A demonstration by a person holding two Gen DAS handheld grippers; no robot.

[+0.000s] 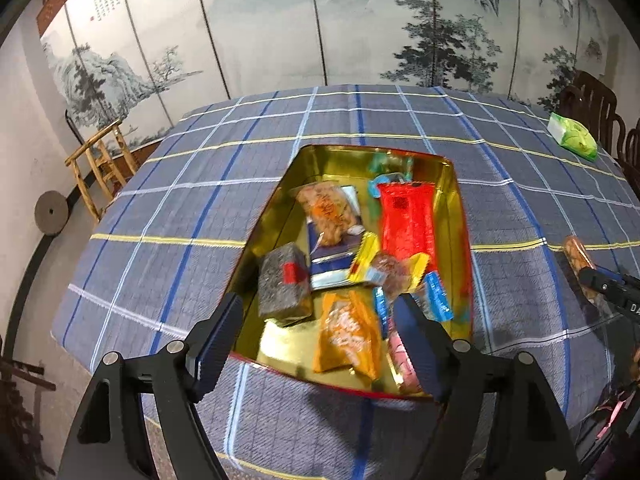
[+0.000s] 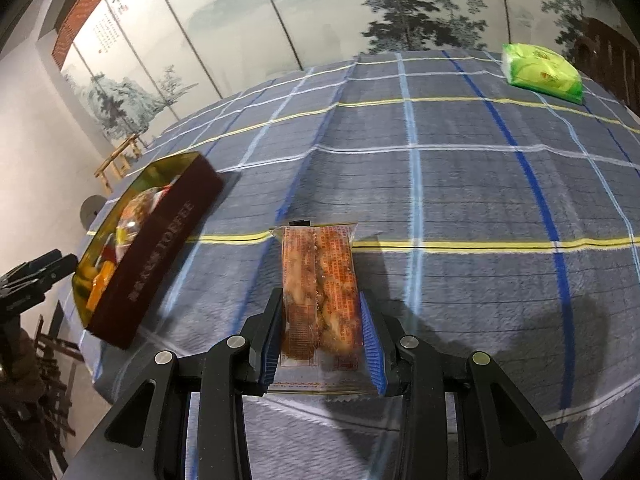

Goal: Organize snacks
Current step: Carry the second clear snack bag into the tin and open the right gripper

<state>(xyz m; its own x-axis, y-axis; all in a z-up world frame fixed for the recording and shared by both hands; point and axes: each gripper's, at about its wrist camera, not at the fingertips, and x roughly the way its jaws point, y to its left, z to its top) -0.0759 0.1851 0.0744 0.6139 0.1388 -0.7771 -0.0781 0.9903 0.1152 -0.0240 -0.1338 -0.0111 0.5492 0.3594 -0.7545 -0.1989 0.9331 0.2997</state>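
A gold-lined toffee tin [image 1: 454, 208] lies open on the plaid tablecloth [image 1: 200, 208] and holds several wrapped snacks, among them a red packet [image 1: 406, 220], an orange packet [image 1: 346, 338] and a grey block [image 1: 284, 284]. My left gripper [image 1: 316, 336] is open and empty over the tin's near end. My right gripper [image 2: 322, 312] is shut on an orange-brown snack packet [image 2: 318, 280] and holds it above the cloth, right of the tin [image 2: 160, 252]. That packet and the right gripper also show in the left wrist view [image 1: 576, 256].
A green tissue pack [image 2: 540, 70] lies at the far right of the table, and it also shows in the left wrist view [image 1: 574, 136]. A painted folding screen [image 1: 320, 20] stands behind. Wooden chairs [image 1: 592, 108] stand at the far right and a wooden rack [image 1: 100, 164] at the left.
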